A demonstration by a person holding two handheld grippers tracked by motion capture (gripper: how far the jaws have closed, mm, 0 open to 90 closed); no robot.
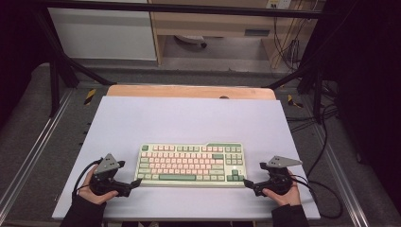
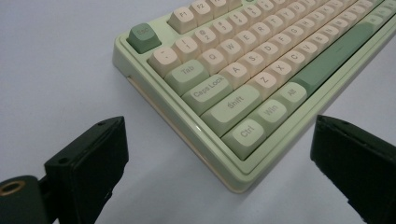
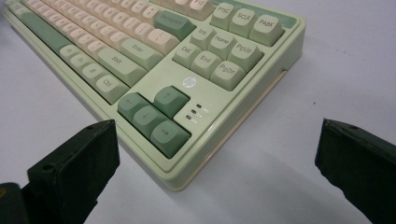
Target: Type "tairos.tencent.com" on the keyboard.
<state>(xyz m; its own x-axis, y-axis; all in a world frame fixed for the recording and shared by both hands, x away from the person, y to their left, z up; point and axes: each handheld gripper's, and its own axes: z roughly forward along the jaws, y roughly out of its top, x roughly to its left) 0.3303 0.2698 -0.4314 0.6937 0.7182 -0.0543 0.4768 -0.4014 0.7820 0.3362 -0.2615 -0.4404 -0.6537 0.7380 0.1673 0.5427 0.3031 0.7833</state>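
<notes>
A pale green mechanical keyboard (image 1: 191,164) with cream and green keycaps lies flat on the lavender table mat (image 1: 189,118), near its front edge and roughly centred. The left gripper (image 1: 137,182), held in the person's left hand (image 1: 97,191), points at the keyboard's front-left corner; in the left gripper view its jaws stand wide apart, empty, with the corner bearing the Ctrl key (image 2: 246,132) between them but untouched. The right gripper (image 1: 247,182), held in the right hand (image 1: 283,193), points at the front-right corner; in the right gripper view its jaws likewise stand wide apart and hold nothing, the arrow keys (image 3: 154,119) lying just ahead of them.
</notes>
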